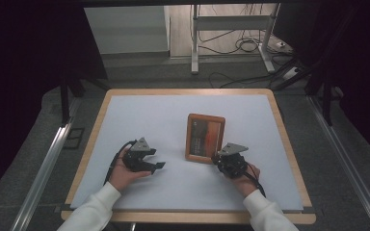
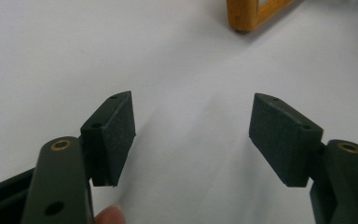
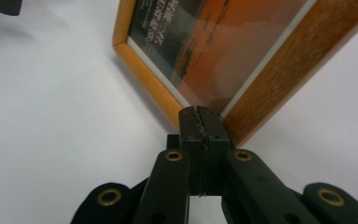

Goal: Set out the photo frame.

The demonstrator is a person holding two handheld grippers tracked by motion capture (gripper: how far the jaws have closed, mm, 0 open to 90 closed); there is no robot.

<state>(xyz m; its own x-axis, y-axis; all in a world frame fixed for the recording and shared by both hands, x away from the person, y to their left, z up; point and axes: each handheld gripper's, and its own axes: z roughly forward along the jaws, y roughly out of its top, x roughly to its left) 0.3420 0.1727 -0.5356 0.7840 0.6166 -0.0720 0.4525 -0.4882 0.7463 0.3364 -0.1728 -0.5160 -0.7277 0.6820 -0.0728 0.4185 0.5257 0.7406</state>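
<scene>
A wooden picture frame (image 1: 205, 137) holding an orange and dark print lies flat on the white table top (image 1: 135, 120), right of centre. My right gripper (image 1: 220, 158) is shut, and its tips rest against the frame's near right corner. In the right gripper view the jaws (image 3: 200, 114) are pressed together with nothing visible between them, right at the wooden corner (image 3: 242, 126). My left gripper (image 1: 156, 159) is open to the left of the frame, apart from it. In the left gripper view its pads (image 2: 114, 135) stand wide over bare white surface, with a frame corner (image 2: 244, 14) farther off.
The table has a wooden rim (image 1: 289, 144). Metal rails (image 1: 48, 159) run along both sides on the grey floor. Beyond the far edge stand a metal stand's legs (image 1: 195, 48) and loose cables (image 1: 245, 45). Dark curtains hang at left and right.
</scene>
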